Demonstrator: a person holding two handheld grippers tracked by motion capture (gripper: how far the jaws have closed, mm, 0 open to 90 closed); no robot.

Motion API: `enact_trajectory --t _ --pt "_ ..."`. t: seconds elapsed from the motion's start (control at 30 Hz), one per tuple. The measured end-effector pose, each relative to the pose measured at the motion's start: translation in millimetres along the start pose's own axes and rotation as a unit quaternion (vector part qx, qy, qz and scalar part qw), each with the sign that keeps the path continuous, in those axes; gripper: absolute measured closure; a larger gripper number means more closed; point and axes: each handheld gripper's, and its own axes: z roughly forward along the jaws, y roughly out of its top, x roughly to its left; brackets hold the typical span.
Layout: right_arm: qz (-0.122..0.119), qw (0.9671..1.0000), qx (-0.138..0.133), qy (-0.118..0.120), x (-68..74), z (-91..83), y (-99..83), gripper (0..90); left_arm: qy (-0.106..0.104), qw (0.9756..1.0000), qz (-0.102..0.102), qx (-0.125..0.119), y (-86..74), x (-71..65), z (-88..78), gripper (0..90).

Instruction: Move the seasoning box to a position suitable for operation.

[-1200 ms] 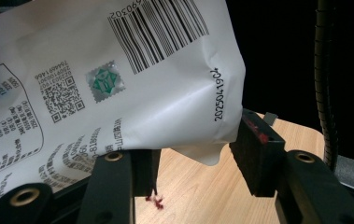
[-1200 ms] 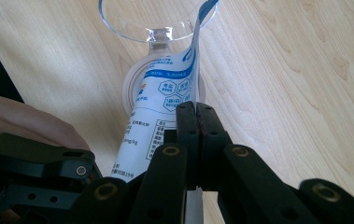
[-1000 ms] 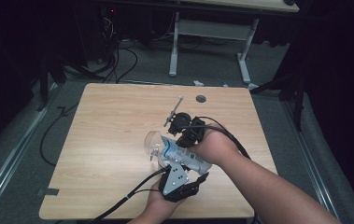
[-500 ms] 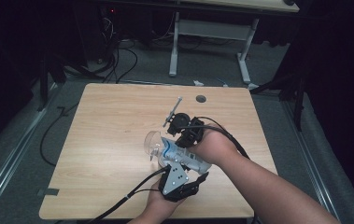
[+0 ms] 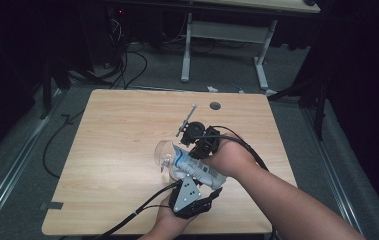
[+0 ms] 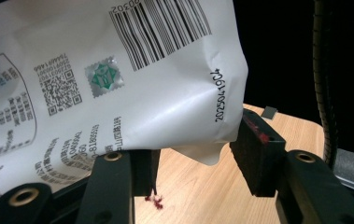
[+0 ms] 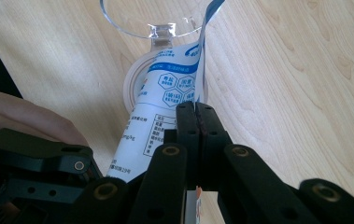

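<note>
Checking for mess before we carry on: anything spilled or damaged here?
No spill shows. One oddity: small red frayed threads hang beneath the left gripper pad, which looks worn. The pouch is crumpled there.

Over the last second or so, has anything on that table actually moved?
Nothing visibly changed. The white pouch stays tipped over the clear cup, with the right gripper pinched shut on its edge and the left gripper clamped around its lower end, just as before.
</note>
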Motion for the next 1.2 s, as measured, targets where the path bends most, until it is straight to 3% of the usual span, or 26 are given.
enact_trajectory --t 0.7,1.2 --pt "0.021 0.9997 -0.002 0.009 6.6 -3.7 -19.9 89.9 -0.003 0.9996 0.024 0.014 -21.0 -11.4 -0.9 53.7" --pt "0.027 0.9995 -0.007 0.017 4.2 -2.4 -28.5 89.9 -0.003 0.9994 0.019 0.027 -32.9 -10.5 -0.1 53.4"
